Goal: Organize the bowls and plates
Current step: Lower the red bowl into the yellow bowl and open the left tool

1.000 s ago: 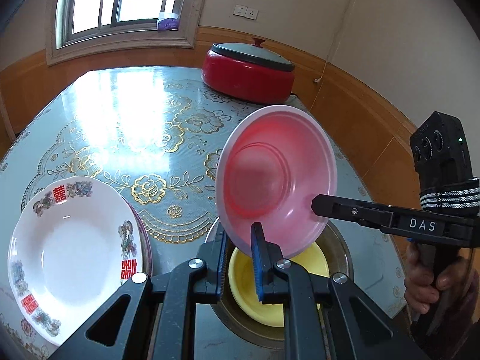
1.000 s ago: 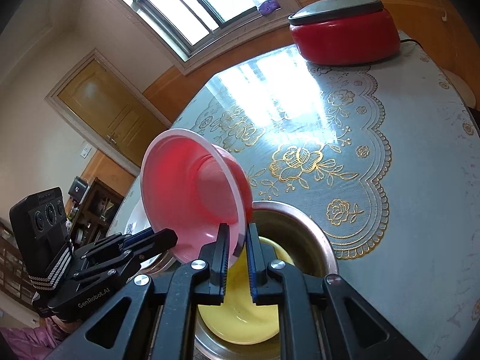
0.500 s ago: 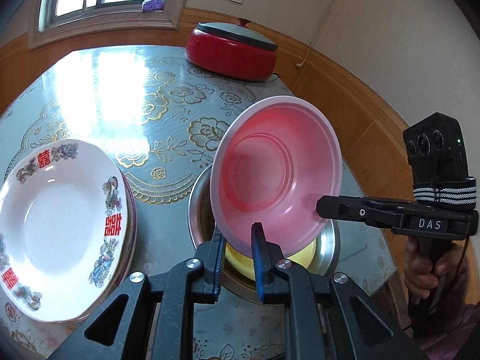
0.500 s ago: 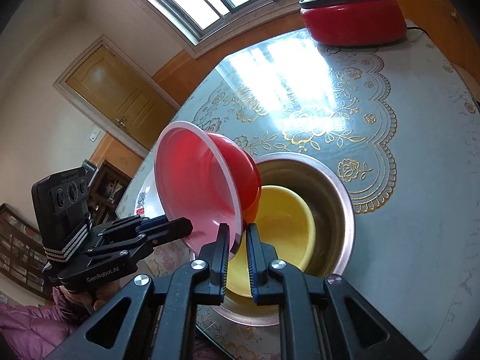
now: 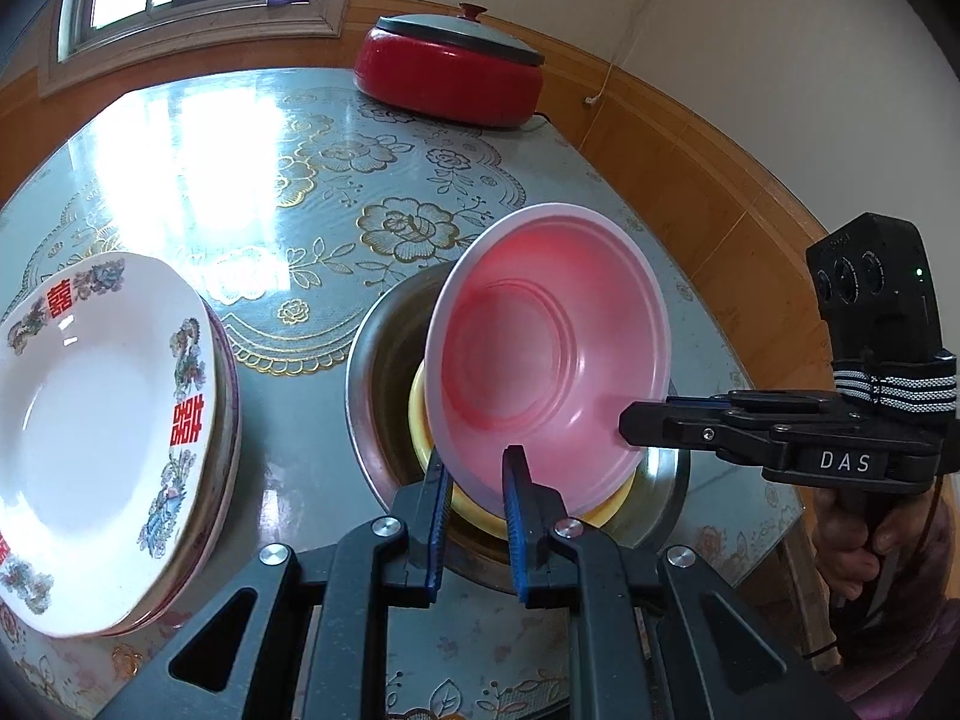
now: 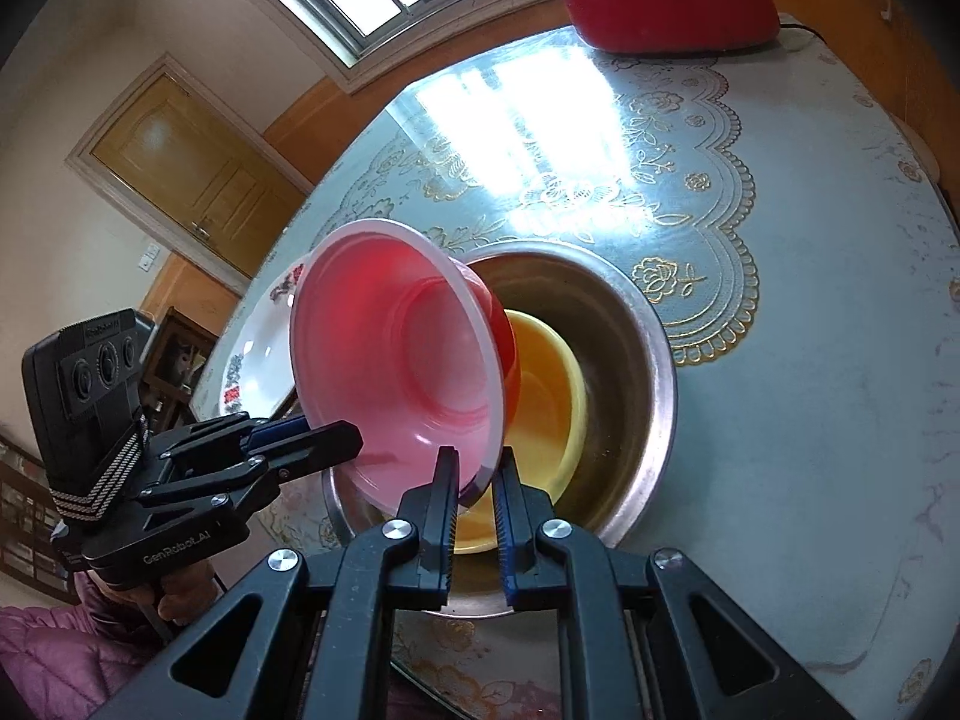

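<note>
the worktop point(image 5: 198, 162) filled most of both views, a round top under a glossy pale blue cover with gold flower print, window glare across the middle of it. at the upper edge of each frame sat a red electric pot point(image 5: 447, 78) with a grey lid. beyond it i saw wood panelling, a window and wall sockets, and in the right wrist view a wooden door at the upper left.

at the left edge of the left wrist view lay a stack of plates point(image 5: 102, 438), the top one white with red characters; i judged that pile already sorted.

lower centre, a steel basin point(image 6: 630, 372) held a yellow bowl point(image 6: 546, 384) nested inside.

over these hung the pink bowl point(image 5: 546, 354), tipped steeply with its mouth toward the cameras and its lower part dipping into the yellow bowl. i read the tilt as the way to slide it in as the next layer of the nest.

the left gripper point(image 5: 474, 480) had its fingers pinching the bowl's near rim, one inside and one outside. the right gripper point(image 6: 474, 480) pinched the rim likewise, further round. two holds on one light bowl, i judged, kept it from swinging. at the right edge of the left wrist view, a hand point(image 5: 852, 546) gripped the right tool's handle.
</note>
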The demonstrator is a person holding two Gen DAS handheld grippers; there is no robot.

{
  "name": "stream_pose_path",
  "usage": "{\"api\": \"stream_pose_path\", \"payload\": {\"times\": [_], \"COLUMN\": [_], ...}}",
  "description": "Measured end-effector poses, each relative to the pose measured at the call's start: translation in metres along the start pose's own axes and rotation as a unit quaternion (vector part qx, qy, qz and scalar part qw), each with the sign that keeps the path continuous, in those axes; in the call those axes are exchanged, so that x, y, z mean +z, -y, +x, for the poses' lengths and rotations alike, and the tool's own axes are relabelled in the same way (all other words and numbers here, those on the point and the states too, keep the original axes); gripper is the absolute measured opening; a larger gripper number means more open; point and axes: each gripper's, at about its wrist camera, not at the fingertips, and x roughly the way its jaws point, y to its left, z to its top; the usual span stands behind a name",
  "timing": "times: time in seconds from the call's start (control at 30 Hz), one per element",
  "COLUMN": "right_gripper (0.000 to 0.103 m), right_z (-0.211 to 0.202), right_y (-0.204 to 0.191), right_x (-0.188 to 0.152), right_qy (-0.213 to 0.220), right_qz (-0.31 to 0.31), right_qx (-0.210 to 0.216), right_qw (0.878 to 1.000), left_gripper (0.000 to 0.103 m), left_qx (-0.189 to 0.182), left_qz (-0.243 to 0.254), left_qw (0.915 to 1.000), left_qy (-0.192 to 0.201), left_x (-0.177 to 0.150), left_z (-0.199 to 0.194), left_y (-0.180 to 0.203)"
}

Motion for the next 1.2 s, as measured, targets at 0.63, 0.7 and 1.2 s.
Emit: {"api": "stream_pose_path", "payload": {"times": [0.63,0.7,1.2], "right_gripper": [0.019,0.021,0.026], "right_z": [0.008,0.007,0.006], "right_y": [-0.009,-0.009,-0.010], "right_x": [0.000,0.000,0.005], "right_qy": [-0.001,0.002,0.026], "right_qz": [-0.025,-0.026,-0.055], "right_qx": [-0.065,-0.071,-0.110], "right_qw": [0.998,0.997,0.992], "left_gripper": [0.019,0.019,0.032], "left_qx": [0.015,0.018,0.052], "left_qz": [-0.014,-0.014,-0.028], "left_qw": [0.9997,0.9996,0.9974], "left_qy": [0.013,0.016,0.042], "left_x": [-0.011,-0.012,-0.027], "left_z": [-0.011,-0.014,-0.030], "left_y": [-0.006,-0.006,-0.019]}}
